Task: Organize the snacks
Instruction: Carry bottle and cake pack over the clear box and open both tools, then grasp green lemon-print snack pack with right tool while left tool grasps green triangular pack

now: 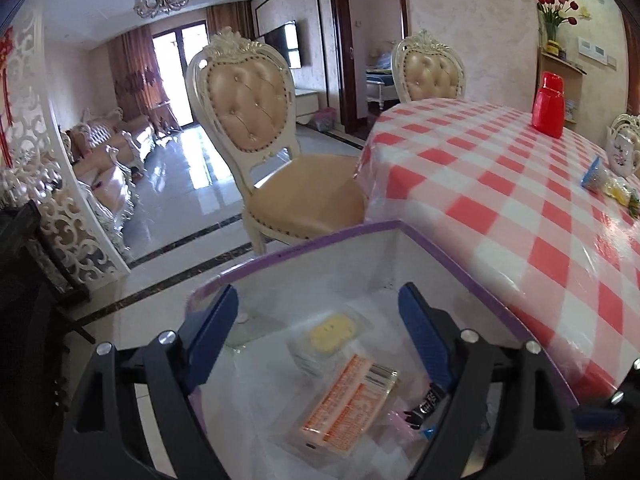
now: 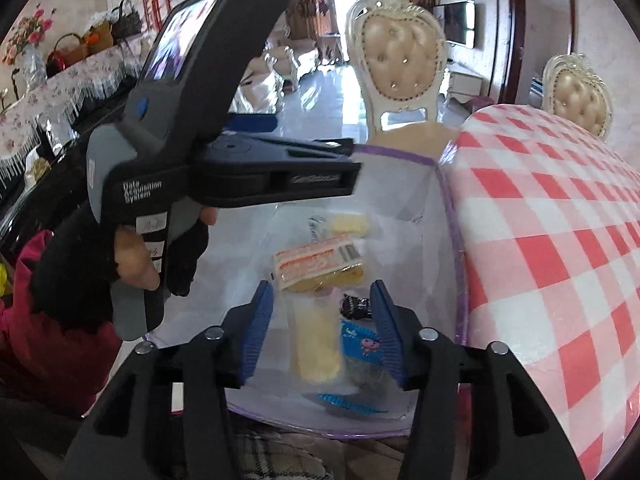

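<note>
A white box with a purple rim (image 1: 320, 240) (image 2: 454, 224) stands against the checked table and holds several snacks. In it lie a pale yellow cracker packet (image 1: 330, 332) (image 2: 350, 224), an orange-printed packet (image 1: 352, 404) (image 2: 320, 260) and a dark wrapped candy (image 1: 428, 404) (image 2: 354, 304). My left gripper (image 1: 318, 290) hangs open over the box with nothing between its fingers. My right gripper (image 2: 320, 286) is open too. A long yellow packet (image 2: 316, 344) and a blue packet (image 2: 362, 344) lie between its pads, and the pads do not press on them.
The red-and-white checked table (image 1: 520, 208) (image 2: 560, 240) carries a red jar (image 1: 550, 106), a white teapot (image 1: 624, 148) and loose blue (image 1: 596, 174) and yellow (image 1: 618, 192) snack packets. A padded chair (image 1: 256, 120) (image 2: 400, 60) stands behind the box. A person's hand (image 2: 132, 264) holds the left device.
</note>
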Tool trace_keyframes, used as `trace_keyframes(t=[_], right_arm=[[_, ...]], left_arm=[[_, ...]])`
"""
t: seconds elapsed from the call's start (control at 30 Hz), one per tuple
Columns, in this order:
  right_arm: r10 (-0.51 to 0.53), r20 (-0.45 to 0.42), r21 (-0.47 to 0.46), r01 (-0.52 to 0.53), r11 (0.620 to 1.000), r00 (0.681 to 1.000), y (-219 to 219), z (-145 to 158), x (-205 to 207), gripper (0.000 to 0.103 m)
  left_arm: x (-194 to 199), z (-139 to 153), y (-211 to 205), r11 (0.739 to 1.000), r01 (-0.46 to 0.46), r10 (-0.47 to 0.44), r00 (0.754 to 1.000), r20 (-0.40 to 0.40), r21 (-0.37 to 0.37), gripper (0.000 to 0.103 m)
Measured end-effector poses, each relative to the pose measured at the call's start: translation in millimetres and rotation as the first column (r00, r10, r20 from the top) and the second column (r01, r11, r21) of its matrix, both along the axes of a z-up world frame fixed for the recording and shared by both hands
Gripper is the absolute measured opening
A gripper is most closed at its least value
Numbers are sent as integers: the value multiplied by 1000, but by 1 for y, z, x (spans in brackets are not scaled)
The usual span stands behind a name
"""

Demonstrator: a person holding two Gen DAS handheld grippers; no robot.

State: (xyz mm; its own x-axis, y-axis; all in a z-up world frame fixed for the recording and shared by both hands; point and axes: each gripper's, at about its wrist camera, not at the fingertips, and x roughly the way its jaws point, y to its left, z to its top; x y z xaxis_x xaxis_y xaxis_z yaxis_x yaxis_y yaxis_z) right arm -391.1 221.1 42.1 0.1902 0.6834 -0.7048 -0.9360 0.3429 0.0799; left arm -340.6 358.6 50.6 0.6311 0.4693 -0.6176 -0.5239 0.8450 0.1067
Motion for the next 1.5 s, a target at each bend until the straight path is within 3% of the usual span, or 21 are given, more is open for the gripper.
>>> trace_keyframes(t=[0.2, 0.33, 0.57, 0.7, 0.87, 1.0, 1.1, 1.13, 1.23, 1.33, 1.5], right_arm=[[-71, 5, 54, 71, 996, 997, -29, 11, 10, 53], [-171, 9, 100, 169, 980, 985, -64, 17, 21, 62], [-380, -27, 174, 379, 909, 925, -142, 18, 49, 77], [-474, -53, 194, 475, 858, 879, -188, 14, 64, 78], [-624, -66, 215, 622, 753, 778, -257, 7, 84, 87], [-720, -59, 214, 714, 667, 691, -307, 1, 103, 87], [-801, -86, 205, 797, 568, 593, -354, -6, 125, 87], [-827, -103, 198, 826, 528, 553, -372, -9, 135, 87], [-883, -167, 171, 895, 412, 439, -420, -16, 163, 87], [-925, -177, 154, 938, 311, 336, -455, -16, 191, 87], [-957, -180, 100, 972, 211, 226, -491, -22, 251, 87]], left_arm=[[4, -4, -8, 1000, 20, -20, 1000, -21, 2, 85], [9, -6, -22, 999, 53, -53, 998, -35, 10, 85], [25, 0, -65, 987, 155, -152, 986, -66, 49, 86], [40, 4, -104, 966, 248, -241, 967, -88, 74, 90], [72, 9, -175, 905, 425, -419, 900, -116, 26, 93], [115, 4, -246, 802, 588, -597, 790, -142, -102, 94], [153, -8, -298, 734, 659, -678, 722, -137, -163, 94], [167, -13, -312, 723, 668, -690, 712, -132, -175, 94], [205, -27, -342, 724, 654, -686, 716, -131, -219, 94], [248, -41, -357, 747, 602, -649, 752, -113, -283, 94], [303, -44, -358, 785, 527, -577, 813, -73, -326, 94]])
